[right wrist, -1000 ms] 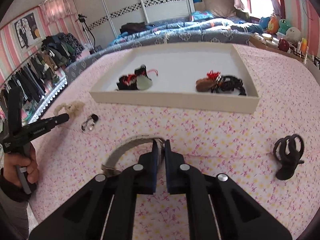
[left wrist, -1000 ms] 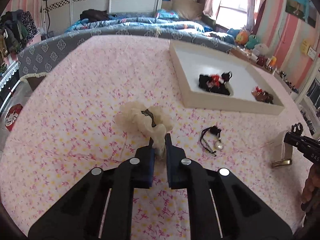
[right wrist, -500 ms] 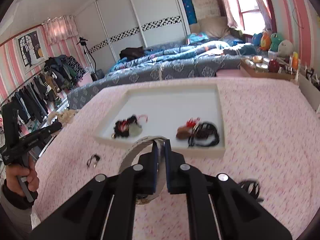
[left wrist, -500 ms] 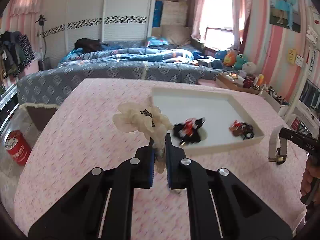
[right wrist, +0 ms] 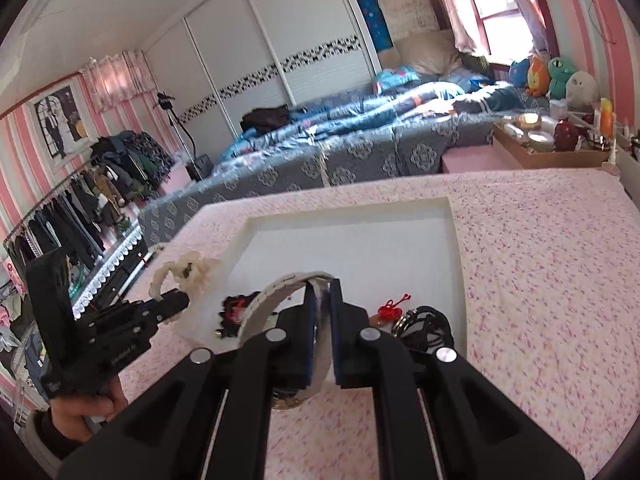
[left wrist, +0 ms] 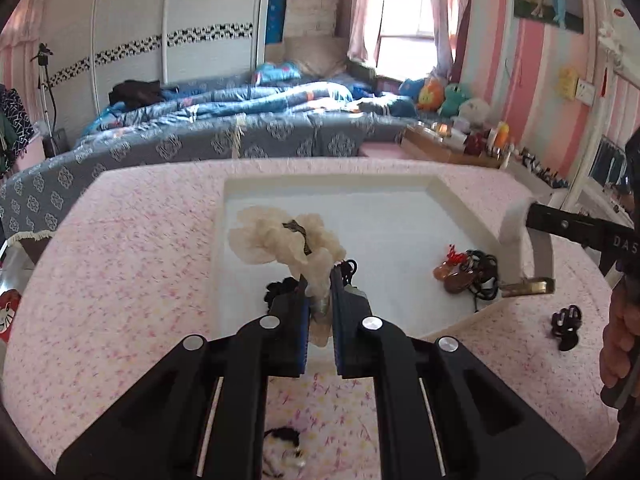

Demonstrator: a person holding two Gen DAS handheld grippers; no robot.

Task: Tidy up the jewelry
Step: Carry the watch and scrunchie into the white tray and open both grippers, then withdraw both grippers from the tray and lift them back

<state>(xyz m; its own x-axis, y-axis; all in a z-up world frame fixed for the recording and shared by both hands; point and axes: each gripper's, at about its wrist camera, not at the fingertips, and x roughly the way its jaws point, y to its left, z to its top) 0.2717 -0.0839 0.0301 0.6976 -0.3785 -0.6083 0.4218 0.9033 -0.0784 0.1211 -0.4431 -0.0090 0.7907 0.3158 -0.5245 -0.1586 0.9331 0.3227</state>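
My left gripper is shut on a cream ruffled scrunchie and holds it in the air over the near left part of the white tray. My right gripper is shut on a white strap with a gold buckle, held above the tray's near edge; the strap also shows in the left wrist view. In the tray lie a black-and-red jewelry bundle and a brown, red and black bundle.
A black hair claw lies on the pink floral tablecloth right of the tray. A small black cord with a pendant lies on the cloth below my left gripper. A bed and a clothes rack stand beyond the table.
Both grippers lifted their items off the cloth and moved toward the tray. The scrunchie and the strap now hang over its near part.
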